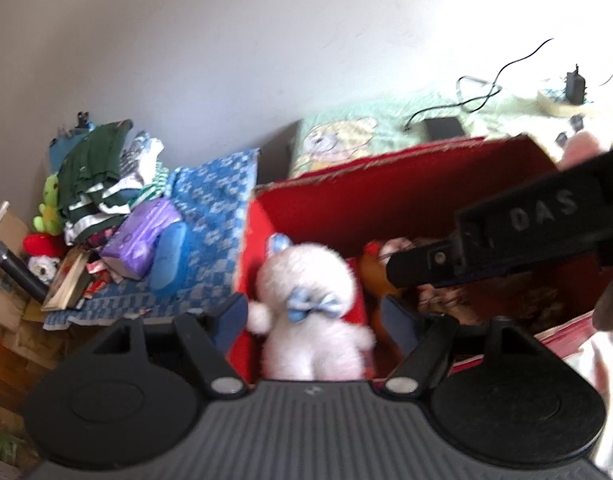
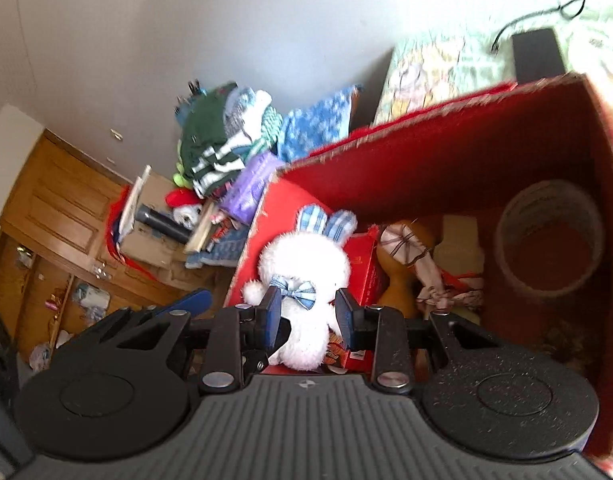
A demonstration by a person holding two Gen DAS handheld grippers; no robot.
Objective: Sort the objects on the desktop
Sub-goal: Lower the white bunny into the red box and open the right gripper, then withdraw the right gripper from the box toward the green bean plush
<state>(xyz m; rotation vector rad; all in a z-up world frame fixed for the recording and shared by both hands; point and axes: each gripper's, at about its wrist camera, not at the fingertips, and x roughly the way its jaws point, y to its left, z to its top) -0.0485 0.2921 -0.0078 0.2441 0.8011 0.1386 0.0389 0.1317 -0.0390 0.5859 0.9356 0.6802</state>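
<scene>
In the left wrist view, the left gripper [image 1: 310, 312] hangs with fingers spread wide around, not touching, the white toy rabbit [image 1: 306, 300] at lower centre, inside the red box [image 1: 386, 196]. In the right wrist view, the right gripper [image 2: 308, 314] pinches the fluffy, blue-bowed rabbit [image 2: 302, 264] over the box [image 2: 466, 148]; the step looks like placing it, so letting go seems next.

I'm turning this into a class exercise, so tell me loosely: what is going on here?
A person with a gripper in each hand is sorting toys into a red box. The right tool has its fingers on either side of a white plush rabbit that sits inside the box; whether they press it is unclear. The left tool hangs open over the same rabbit. A roll of tape and a brown doll already lie in the box.
</scene>
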